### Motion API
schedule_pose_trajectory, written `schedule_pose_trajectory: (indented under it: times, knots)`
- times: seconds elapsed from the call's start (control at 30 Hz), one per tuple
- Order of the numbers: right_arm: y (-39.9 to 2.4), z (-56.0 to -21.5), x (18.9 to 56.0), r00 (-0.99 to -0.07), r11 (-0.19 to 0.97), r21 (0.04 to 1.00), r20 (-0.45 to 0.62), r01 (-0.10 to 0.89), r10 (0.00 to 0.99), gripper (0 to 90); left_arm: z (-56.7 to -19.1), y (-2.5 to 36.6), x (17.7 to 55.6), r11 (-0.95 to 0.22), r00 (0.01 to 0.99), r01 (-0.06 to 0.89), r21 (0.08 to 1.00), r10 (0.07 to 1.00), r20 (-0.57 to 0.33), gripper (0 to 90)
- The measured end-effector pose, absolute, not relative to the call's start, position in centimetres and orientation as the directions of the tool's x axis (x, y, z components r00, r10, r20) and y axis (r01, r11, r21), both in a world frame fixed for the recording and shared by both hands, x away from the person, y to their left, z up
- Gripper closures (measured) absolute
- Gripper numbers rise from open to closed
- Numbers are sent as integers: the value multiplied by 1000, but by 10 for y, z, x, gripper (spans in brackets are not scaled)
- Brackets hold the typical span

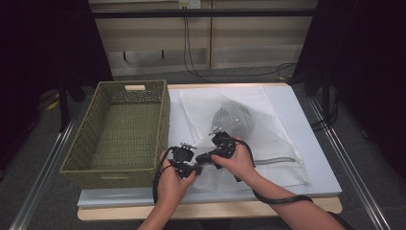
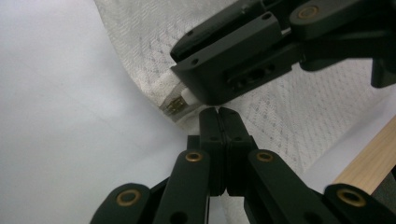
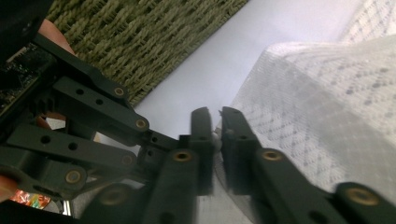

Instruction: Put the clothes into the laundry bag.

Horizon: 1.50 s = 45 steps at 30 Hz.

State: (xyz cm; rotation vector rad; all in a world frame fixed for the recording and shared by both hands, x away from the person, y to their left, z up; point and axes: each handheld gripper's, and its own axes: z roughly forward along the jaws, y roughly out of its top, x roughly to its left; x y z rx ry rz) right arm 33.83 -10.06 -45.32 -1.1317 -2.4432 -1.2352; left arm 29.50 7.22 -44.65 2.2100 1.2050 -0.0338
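At the near edge of the tabletop (image 1: 306, 143) we bring both tools together over the corner of a white mesh laundry bag (image 1: 268, 143), which lies flat on the pale sheet beside a green woven basket (image 1: 119, 129) and holds a grey garment (image 1: 233, 120) bunched toward its far end. Our left gripper (image 2: 218, 112) has its fingers pressed flat against each other, with no gap between the pads; in the left gripper view their tips sit right at the folded edge of the bag, just below the small brass-coloured zip pull (image 2: 175, 105) and its white tab, but we cannot tell whether any mesh is caught between them. Our right gripper (image 3: 215, 122) has its fingers drawn nearly together, only a thin slit showing between the two black pads, and in the right gripper view a sliver of white at the bag's edge sits in that slit; in the left gripper view this same gripper's block comes down on the white tab by the zip pull. In the high view the left gripper (image 1: 184, 163) and the right gripper (image 1: 218, 148) are just beside each other, almost tip to tip, with our hands wrapped around their bodies and the black cables trailing back toward us. The basket stands to the left of the bag, its wall close behind the left gripper.
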Motion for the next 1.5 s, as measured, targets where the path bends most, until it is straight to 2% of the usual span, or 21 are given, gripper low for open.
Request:
schedule_pose_trajectory:
  times: [0.13,0.33,0.57,0.6,0.63,0.73,0.9,0.97,1.13,1.33,1.5]
  knots:
    - [-104,-452,339,-695,366,611,479,702,536,879,-446,73,296,-395,585,770,501,750,-308,857]
    - [-121,-445,339,-686,336,623,487,707,540,880,-444,75,298,-353,558,786,508,760,-334,603]
    - [-137,-439,340,-663,287,627,520,725,539,880,-444,76,302,-287,544,792,539,731,-412,459]
    - [-139,-438,339,-660,276,631,520,725,543,880,-444,75,302,-261,532,799,542,726,-435,448]
    - [-140,-437,339,-657,268,632,526,727,541,880,-443,76,303,-285,548,791,542,723,-419,447]
    - [-142,-437,339,-645,251,626,547,739,534,880,-442,73,305,-262,548,786,560,714,-436,428]
    - [-144,-434,339,-642,240,626,562,742,521,880,-446,71,309,-274,569,762,587,716,-404,433]
    - [-144,-433,338,-644,238,630,559,740,522,880,-448,70,310,-270,582,742,614,713,-390,392]
    - [-147,-431,337,-638,223,630,570,744,518,879,-449,71,311,-271,574,766,582,697,-430,525]
    - [-149,-431,337,-631,209,627,584,750,512,877,-446,71,311,-280,588,759,587,683,-433,779]
    - [-149,-433,337,-626,206,621,595,756,505,860,-444,72,310,-270,579,765,585,685,-442,825]
